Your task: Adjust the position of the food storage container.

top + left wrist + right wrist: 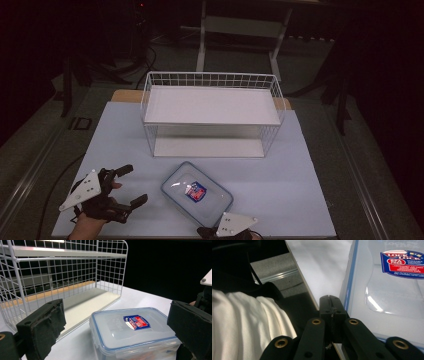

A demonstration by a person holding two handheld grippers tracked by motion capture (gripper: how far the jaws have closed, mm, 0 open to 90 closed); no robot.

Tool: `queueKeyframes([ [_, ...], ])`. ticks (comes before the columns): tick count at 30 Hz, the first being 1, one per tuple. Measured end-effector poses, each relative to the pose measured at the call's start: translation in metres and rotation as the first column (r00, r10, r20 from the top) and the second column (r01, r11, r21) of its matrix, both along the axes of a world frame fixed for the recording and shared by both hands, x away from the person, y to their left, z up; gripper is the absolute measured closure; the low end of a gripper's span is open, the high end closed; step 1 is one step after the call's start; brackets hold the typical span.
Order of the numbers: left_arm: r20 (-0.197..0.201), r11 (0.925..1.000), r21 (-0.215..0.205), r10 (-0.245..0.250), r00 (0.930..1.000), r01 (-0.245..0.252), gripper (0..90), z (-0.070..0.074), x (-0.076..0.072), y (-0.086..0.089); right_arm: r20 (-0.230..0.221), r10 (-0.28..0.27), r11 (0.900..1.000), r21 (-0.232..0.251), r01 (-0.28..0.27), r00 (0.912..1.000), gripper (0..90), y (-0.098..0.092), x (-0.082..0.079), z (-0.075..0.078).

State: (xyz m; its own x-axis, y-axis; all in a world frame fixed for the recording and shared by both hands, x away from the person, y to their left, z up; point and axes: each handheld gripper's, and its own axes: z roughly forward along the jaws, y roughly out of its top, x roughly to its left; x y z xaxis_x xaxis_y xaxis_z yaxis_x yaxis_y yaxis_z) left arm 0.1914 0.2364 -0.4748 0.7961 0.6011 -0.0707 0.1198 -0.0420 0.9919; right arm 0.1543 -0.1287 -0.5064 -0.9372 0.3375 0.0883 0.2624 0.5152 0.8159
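Plastic container (pixel 197 193) sits near table's front edge; left gripper (pixel 128 186) fingers apart, right gripper (pixel 333 305) fingers together.

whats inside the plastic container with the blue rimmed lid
The container is closed under its frosted lid. Through the near wall something reddish-orange shows faintly; what it is cannot be told, since the lid and label cover the rest.

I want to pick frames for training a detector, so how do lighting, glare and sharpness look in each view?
High view: dim, dark surroundings, soft overall, a small glare spot on the container lid. Left gripper view: evenly lit, the wire rack and container fairly sharp, the near jaws blurred. Right gripper view: bright table nearly washed out, a curved highlight on the lid, label readable, white sleeve soft.
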Motion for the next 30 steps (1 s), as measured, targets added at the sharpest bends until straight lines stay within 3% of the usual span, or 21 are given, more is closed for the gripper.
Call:
queueKeyframes([
  [15,0.0,1.0,0.003,0.0,1.0,0.0,1.4,0.0,0.0,0.0,-0.021,-0.091,0.996,-0.001,0.091,0.9956,90.0,-0.021,0.011,0.001],
  [16,0.003,1.0,0.002,-0.002,1.0,0.002,1.4,0.0,-0.001,0.0,-0.009,-0.123,0.992,-0.009,0.123,0.9924,90.0,-0.025,0.013,0.002],
  [18,0.002,1.0,0.003,-0.001,1.0,0.001,1.4,0.0,-0.001,0.0,-0.011,-0.129,0.992,-0.01,0.129,0.9916,90.0,-0.027,0.015,0.002],
  [22,0.001,1.0,0.003,0.001,1.0,-0.001,1.4,0.0,0.0,0.0,-0.009,-0.2,0.98,-0.007,0.199,0.9799,90.0,-0.038,0.023,0.002],
  [30,-0.001,1.0,0.002,-0.003,1.0,0.003,1.4,-0.001,0.0,-0.001,-0.016,-0.266,0.964,-0.003,0.266,0.9639,90.0,-0.05,0.035,0.002],
])
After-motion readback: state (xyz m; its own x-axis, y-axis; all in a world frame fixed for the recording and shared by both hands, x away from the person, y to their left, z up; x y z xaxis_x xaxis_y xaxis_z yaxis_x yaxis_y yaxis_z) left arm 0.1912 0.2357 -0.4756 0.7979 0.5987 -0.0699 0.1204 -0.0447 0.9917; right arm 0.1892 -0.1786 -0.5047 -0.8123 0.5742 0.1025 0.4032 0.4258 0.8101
